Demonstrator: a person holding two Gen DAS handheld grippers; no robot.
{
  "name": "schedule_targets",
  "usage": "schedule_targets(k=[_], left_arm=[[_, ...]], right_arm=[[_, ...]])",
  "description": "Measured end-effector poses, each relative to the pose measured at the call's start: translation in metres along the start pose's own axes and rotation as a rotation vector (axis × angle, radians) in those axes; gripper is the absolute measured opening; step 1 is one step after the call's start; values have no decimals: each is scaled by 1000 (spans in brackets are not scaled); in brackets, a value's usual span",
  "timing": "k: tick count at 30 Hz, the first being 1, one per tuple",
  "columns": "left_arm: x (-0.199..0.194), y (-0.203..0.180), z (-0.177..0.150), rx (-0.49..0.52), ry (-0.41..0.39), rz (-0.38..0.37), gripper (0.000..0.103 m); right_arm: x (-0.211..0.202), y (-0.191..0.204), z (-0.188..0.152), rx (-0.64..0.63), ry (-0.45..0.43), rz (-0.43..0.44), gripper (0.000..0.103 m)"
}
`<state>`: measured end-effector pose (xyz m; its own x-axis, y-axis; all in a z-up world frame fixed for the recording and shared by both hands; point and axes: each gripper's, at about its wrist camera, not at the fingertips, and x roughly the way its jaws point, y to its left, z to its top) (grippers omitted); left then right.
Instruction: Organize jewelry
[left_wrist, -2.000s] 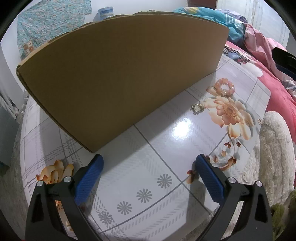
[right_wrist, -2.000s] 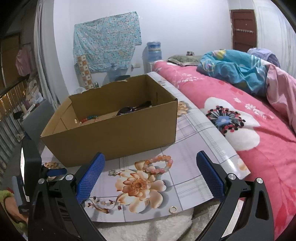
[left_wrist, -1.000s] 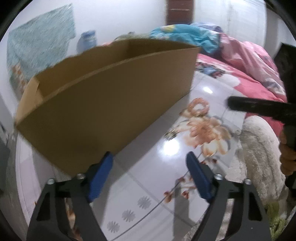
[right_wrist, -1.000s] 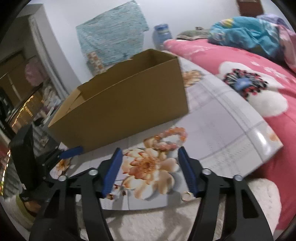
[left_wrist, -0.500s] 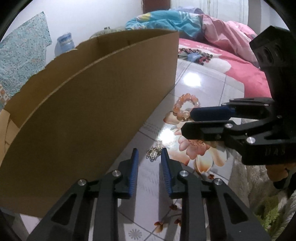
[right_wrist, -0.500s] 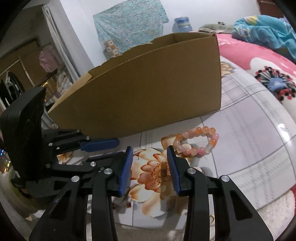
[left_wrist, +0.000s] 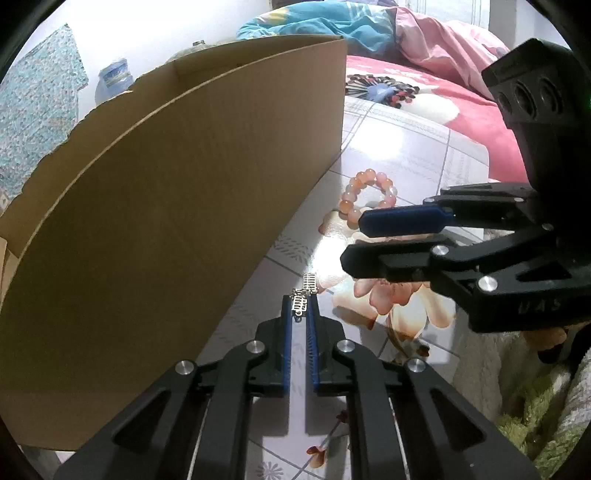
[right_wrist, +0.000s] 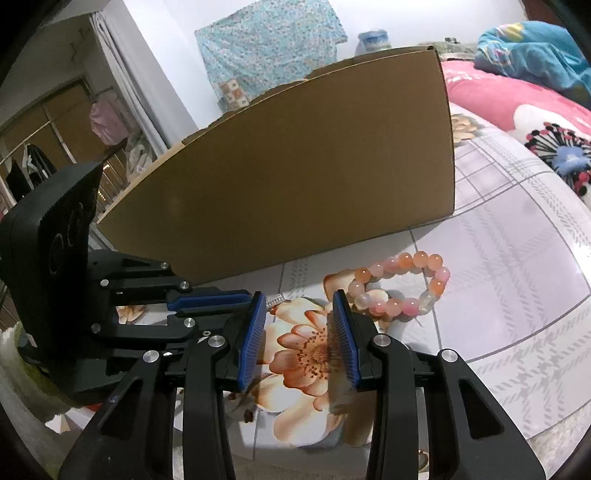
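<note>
A small silver chain lies on the flowered table close to the front wall of the brown cardboard box. My left gripper is shut on it, and one end of the chain sticks out past the blue pads. In the right wrist view that end shows beside the left gripper. A pink and orange bead bracelet lies to the right. My right gripper hangs low over the flower print, jaws partly open with nothing between them. Its right fingertip is at the bracelet's near-left beads.
The box stands along the back of the table, its inside hidden. A bed with a pink flowered cover lies to the right. A fluffy white rug is at the table's front edge. The two grippers are close together.
My left jaws have closed from wide onto the silver chain after moving right along the box. The right gripper has come down and forward to the bracelet, and its jaws have narrowed.
</note>
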<state>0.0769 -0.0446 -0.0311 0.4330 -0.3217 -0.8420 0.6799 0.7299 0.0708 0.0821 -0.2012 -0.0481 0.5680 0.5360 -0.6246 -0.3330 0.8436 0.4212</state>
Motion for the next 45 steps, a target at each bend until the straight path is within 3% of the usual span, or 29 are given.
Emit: schedule_targets(k=[10, 13, 17, 24, 37, 45], left_arm=[[-32, -3, 6, 1, -70, -8, 7], [-27, 8, -2, -53, -39, -4, 7], [-37, 13, -7, -85, -68, -13, 7], [-31, 24, -24, -119, -54, -5, 7], [-27, 34, -31, -143, -64, -29, 7], [-27, 36, -33, -149, -67, -34, 7]], right_arm=[[-10, -8, -3, -2, -14, -5, 35], [-8, 2, -4, -15, -11, -4, 35], [-6, 13, -1, -69, 2, -15, 35], [20, 30, 4, -166, 88, -91, 17], [32, 58, 6, -279, 131, -130, 17], [28, 63, 17, -336, 152, -89, 18]])
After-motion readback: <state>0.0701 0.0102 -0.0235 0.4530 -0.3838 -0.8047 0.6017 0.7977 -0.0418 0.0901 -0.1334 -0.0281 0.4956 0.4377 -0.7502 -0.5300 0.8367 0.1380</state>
